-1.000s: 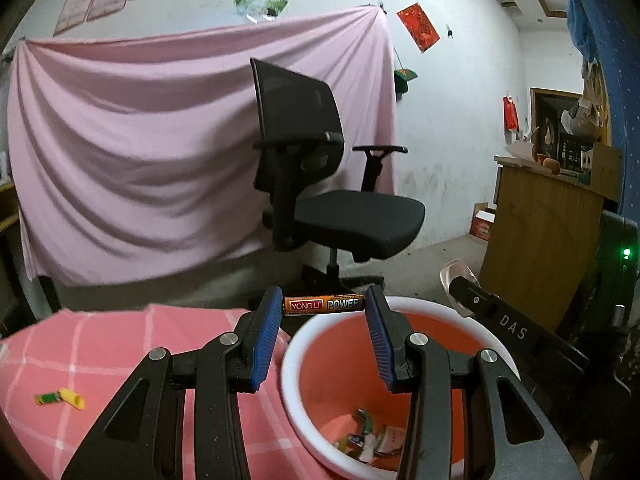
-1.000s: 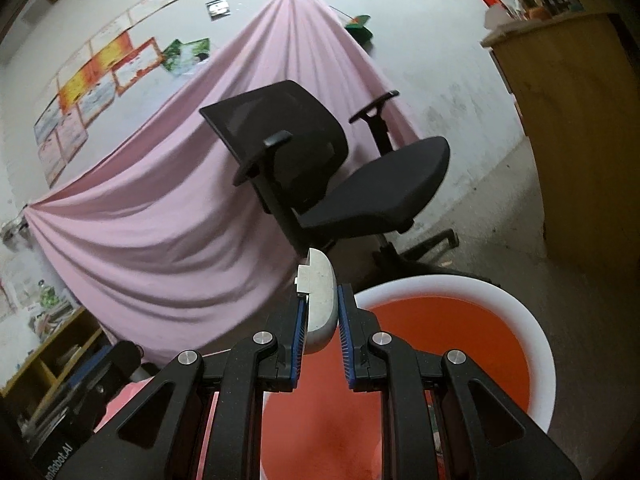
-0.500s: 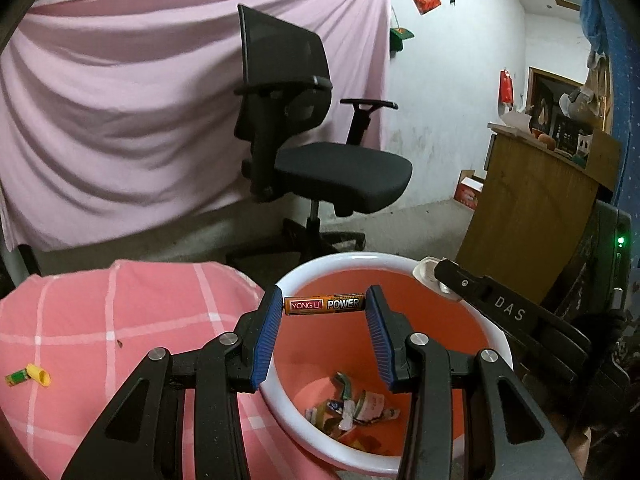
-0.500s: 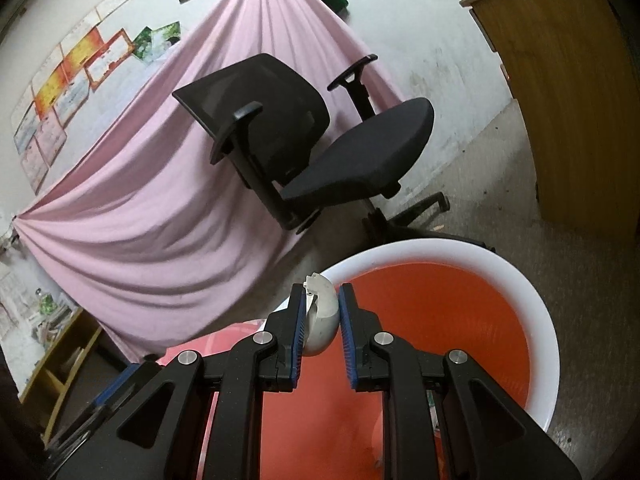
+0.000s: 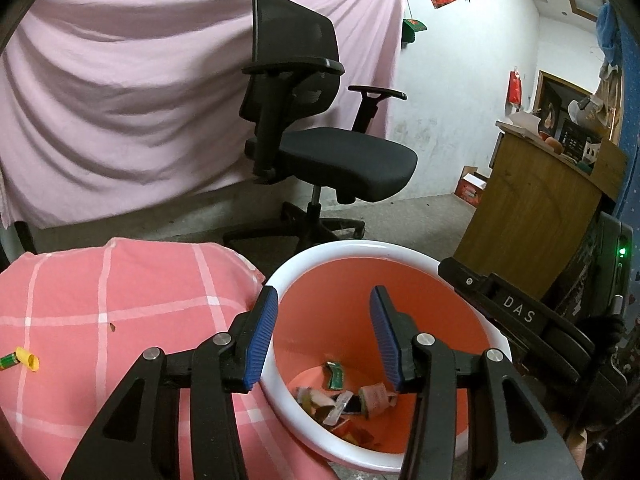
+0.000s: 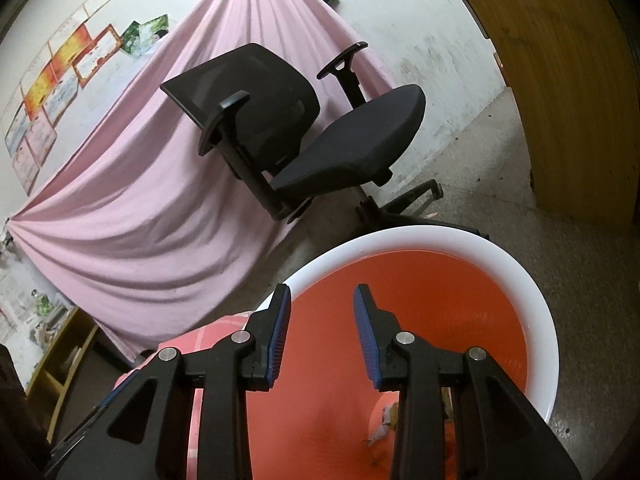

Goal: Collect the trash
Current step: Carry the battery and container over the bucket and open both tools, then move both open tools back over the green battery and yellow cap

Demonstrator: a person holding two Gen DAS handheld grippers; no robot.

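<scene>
Hovering over the orange plastic bin with a white rim (image 5: 384,246), both tools were empty: the left gripper (image 5: 322,334) had its blue-padded jaws spread wide with nothing between them, and the right gripper (image 6: 320,330) was likewise released above the bin's mouth. Trash sat at the bin's bottom as a loose pile of crumpled wrappers and paper scraps (image 5: 340,398), so part of the collecting looked done. One small green-and-yellow tube-like item (image 5: 18,361) lay on the pink checked cloth (image 5: 120,300), well apart from the bin near the frame's left edge (likely the next pick, my guess).

Room to move: the bin's rim touched or just overlapped the cloth's right edge, hard to tell which. A black mesh office chair (image 5: 316,136) stood behind the bin, well apart, and a brown wooden cabinet (image 5: 532,216) stood to the right. The right gripper's black body (image 5: 516,316) crossed just beside the rim in the left view, so swinging left should stay clear of it. Open floor lay beyond.
</scene>
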